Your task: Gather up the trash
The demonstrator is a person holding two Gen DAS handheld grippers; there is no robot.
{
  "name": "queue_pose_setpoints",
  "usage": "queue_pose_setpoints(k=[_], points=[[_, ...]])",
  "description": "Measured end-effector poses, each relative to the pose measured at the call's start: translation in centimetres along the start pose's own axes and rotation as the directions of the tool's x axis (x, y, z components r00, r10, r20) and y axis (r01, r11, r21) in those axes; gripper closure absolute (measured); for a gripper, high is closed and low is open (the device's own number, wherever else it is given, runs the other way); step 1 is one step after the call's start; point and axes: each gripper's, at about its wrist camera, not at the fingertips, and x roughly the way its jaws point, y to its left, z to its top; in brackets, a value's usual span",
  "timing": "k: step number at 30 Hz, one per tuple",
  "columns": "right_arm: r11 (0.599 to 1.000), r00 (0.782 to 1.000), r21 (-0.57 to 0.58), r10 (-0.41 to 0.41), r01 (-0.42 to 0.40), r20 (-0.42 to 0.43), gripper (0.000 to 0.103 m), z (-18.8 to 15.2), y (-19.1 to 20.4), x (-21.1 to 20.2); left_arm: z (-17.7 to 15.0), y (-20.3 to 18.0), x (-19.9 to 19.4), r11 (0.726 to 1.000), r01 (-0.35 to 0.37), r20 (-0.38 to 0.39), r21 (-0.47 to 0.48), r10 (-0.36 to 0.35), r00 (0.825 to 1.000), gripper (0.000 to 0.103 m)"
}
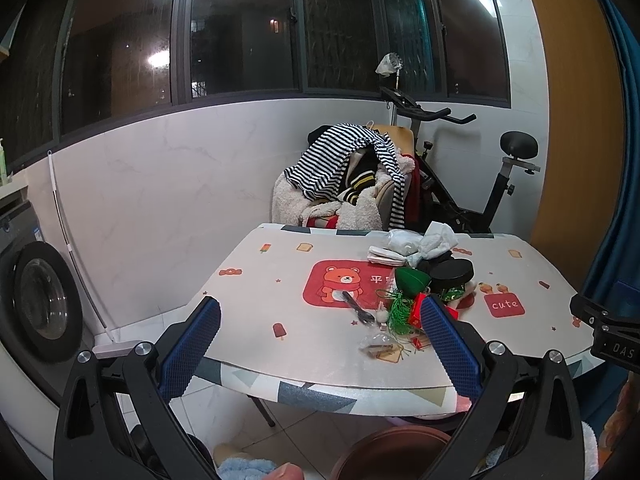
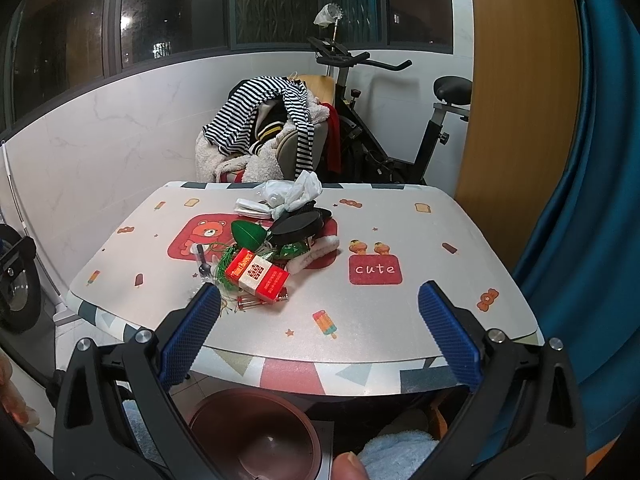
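A heap of trash lies on the table [image 2: 400, 320]: a red and white cigarette box [image 2: 257, 275], a green cone-shaped wrapper [image 2: 249, 233], green tassel threads [image 1: 396, 314], a black round lid [image 2: 298, 225], crumpled white tissue [image 2: 298, 192], a black plastic spoon [image 1: 356, 308] and a clear wrapper [image 1: 378, 345]. My left gripper [image 1: 320, 318] is open and empty over the table's near left edge. My right gripper [image 2: 319, 304] is open and empty over the near edge, just right of the heap. A brown bin [image 2: 256, 436] stands on the floor under the table edge.
A chair piled with striped and fleece clothes [image 1: 348, 176] stands behind the table. An exercise bike [image 1: 472, 184] is at the back right. A washing machine [image 1: 36, 300] is at the left. A blue curtain [image 2: 580, 200] hangs at the right.
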Motion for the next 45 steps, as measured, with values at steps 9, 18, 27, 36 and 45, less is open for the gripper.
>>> queue_pose_setpoints(k=[9,18,27,36,45], points=[[1.0,1.0,0.0,0.0,0.0,0.0,0.006,0.1,0.1,0.1,-0.1,-0.1,0.1,1.0,-0.002,0.0,0.001,0.002,1.0,0.005],[1.0,1.0,0.0,0.004,-0.004,-0.004,0.006,-1.2,0.5,0.0,-0.2,-0.3,0.2,1.0,-0.001,-0.002,0.0,0.001,1.0,0.005],[1.0,1.0,0.0,0.003,-0.003,-0.005,0.006,-1.2,0.5,0.0,-0.3,-0.3,0.2,1.0,0.0,-0.002,-0.002,0.0,1.0,0.005],[1.0,1.0,0.005,0.005,-0.005,-0.011,0.006,-1.6,0.5,0.2,-0.6,-0.1,0.2,0.999,0.033,-0.016,-0.025,-0.034,0.999,0.005],[0.999,0.999,0.032,0.018,-0.017,-0.027,0.006,-2.1,0.0,0.7,-1.1,0.7,1.2,0.998,0.064,-0.022,-0.025,-0.065,0.998,0.005]])
